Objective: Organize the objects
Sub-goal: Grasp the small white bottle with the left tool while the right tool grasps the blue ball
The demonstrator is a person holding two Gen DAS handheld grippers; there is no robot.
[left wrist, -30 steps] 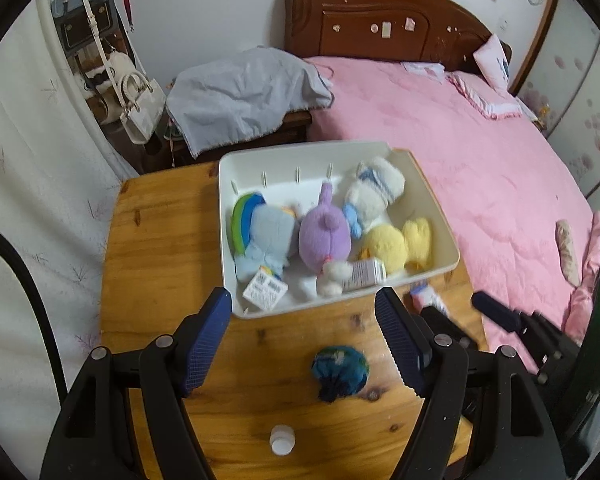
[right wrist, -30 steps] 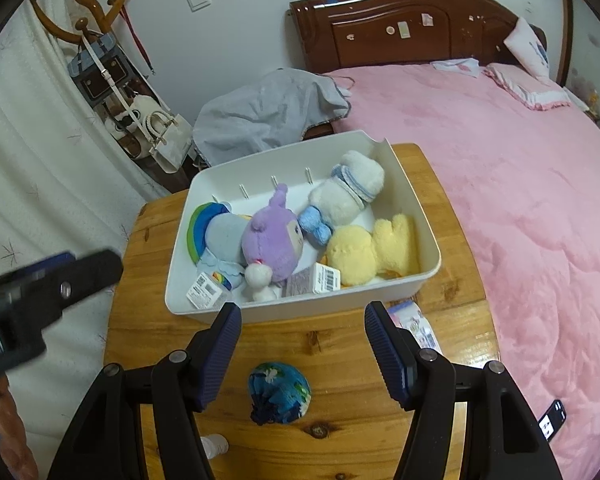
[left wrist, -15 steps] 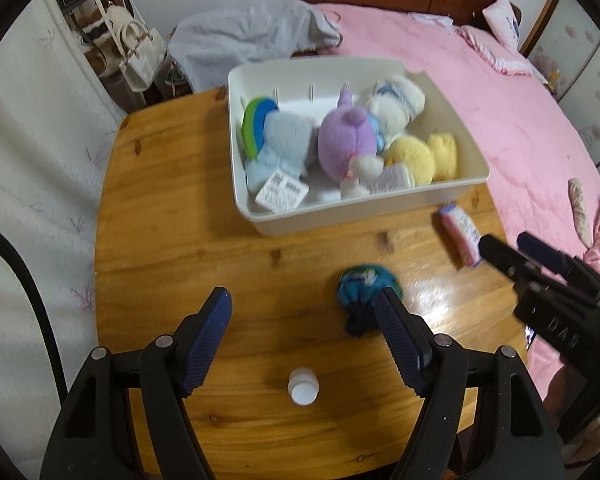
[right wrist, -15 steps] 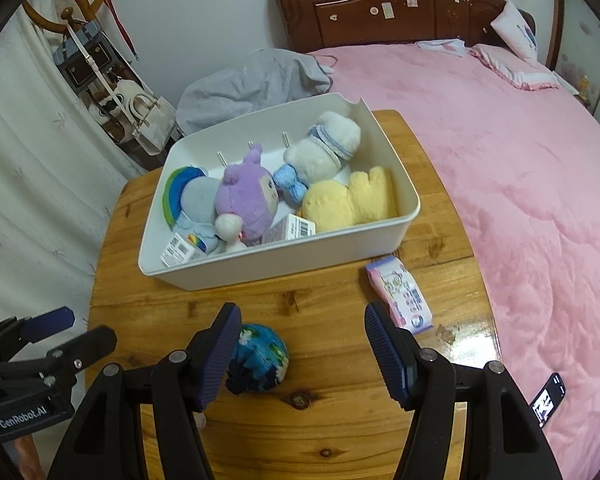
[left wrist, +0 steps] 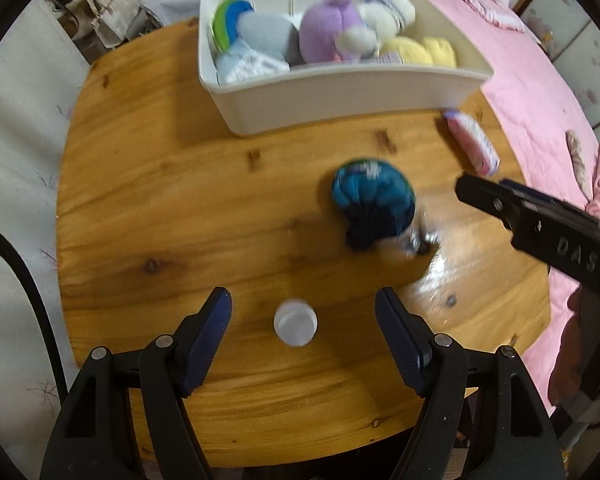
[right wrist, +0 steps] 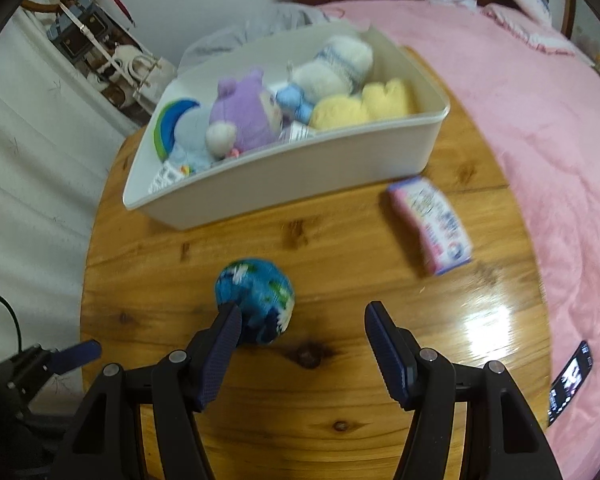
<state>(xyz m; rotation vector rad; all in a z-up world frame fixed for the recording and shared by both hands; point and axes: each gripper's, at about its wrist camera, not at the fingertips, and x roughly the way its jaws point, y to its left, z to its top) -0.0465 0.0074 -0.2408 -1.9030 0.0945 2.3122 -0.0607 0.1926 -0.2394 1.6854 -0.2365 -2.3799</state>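
Four plush toys are filling the white bin [left wrist: 340, 92] at the far side of the worktop [left wrist: 140, 200]: a rainbow-maned blue one [left wrist: 256, 36], a purple one [left wrist: 324, 32], a white one [left wrist: 388, 10] and a yellow one [left wrist: 416, 50]. In front of the bin, a blue ball [right wrist: 256, 292] is lying beside a pink packet [right wrist: 432, 224]. Nearer me than the ball, a small white bottle [left wrist: 295, 326] is standing between my left fingers [left wrist: 216, 320], which are gaping wide and empty. My right fingers [right wrist: 384, 336] are hanging open too, gripping nothing.
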